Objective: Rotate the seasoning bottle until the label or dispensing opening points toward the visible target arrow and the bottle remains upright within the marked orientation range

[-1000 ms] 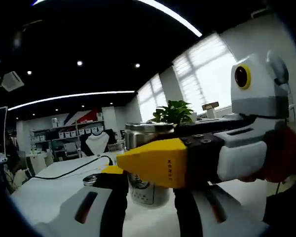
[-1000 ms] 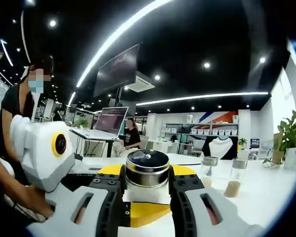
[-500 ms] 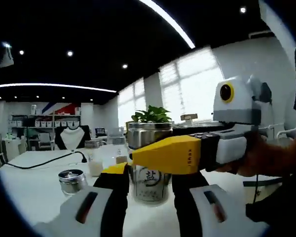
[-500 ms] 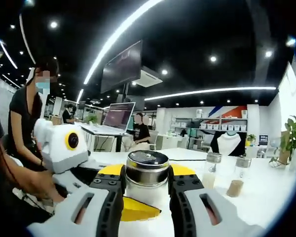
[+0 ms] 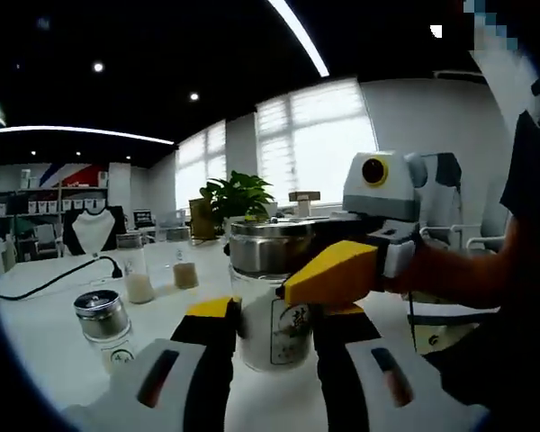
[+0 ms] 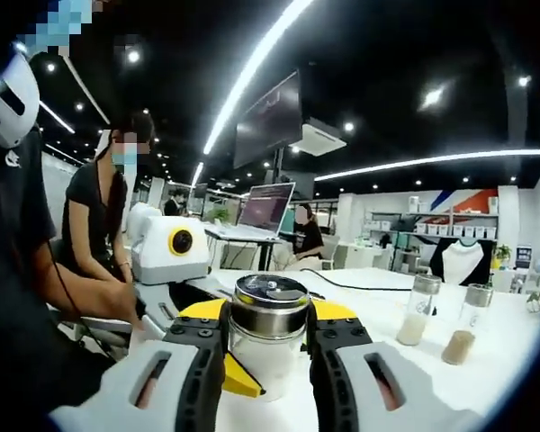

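Both grippers (image 5: 270,337) (image 6: 266,346) pinch the upright seasoning bottle (image 5: 272,297), two spice jars (image 6: 438,315) standing well apart

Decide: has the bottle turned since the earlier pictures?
Yes. The bottle has turned: its label has slid right between the left gripper jaws.

The seasoning bottle (image 5: 274,301) stands upright on the white desk (image 5: 63,328), a clear jar with a shiny steel cap (image 6: 270,304) and white contents. Its label with a dark character faces the left gripper view. Both tongs' jaws press against its sides.
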### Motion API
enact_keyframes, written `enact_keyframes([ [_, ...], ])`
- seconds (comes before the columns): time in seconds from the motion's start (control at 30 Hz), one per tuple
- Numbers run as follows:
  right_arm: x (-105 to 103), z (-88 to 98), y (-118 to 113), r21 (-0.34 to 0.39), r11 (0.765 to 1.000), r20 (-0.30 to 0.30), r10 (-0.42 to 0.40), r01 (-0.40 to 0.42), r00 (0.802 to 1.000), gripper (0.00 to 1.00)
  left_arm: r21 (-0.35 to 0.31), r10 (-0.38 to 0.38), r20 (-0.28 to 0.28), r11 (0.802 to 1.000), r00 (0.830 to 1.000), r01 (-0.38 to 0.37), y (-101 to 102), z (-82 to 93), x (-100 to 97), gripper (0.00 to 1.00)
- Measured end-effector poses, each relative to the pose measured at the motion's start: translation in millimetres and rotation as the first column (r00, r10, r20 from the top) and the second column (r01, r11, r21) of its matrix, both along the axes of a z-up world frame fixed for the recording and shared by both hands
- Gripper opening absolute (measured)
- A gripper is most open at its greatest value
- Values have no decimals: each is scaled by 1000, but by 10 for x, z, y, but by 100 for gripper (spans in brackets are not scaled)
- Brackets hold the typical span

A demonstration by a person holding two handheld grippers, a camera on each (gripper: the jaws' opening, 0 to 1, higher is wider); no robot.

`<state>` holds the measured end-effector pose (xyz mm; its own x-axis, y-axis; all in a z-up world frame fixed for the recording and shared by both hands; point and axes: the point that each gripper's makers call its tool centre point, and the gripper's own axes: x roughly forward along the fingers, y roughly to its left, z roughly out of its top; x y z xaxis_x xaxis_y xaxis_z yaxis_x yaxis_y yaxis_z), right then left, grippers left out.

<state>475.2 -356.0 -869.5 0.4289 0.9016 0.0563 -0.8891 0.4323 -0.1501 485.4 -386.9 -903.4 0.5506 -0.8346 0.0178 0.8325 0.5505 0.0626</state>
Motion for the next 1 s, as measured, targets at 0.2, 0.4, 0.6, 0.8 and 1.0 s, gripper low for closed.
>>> enact_keyframes([
  [0.2, 109, 62, 14, 76, 993, -40, -85, 88, 996, 32, -27, 106, 13, 994, 994, -105, 67, 55, 90, 35],
  [0.4, 231, 64, -3, 148, 969, -160, -176, 200, 971, 32, -28, 213, 73, 977, 974, -211, 140, 87, 156, 35],
  [0.6, 254, 64, 13, 168, 957, -166, -210, 238, 963, 32, 18, 293, 170, 954, 941, -300, 198, 114, 175, 34],
  [0.8, 295, 36, -19, 201, 940, -238, -227, 277, 944, 34, 27, 300, 215, 949, 929, -313, 185, 149, 145, 34],
  [1.0, 300, 16, -27, 195, 935, -273, -240, 298, 932, 34, 48, 305, 242, 945, 921, -325, 185, 141, 151, 34],
])
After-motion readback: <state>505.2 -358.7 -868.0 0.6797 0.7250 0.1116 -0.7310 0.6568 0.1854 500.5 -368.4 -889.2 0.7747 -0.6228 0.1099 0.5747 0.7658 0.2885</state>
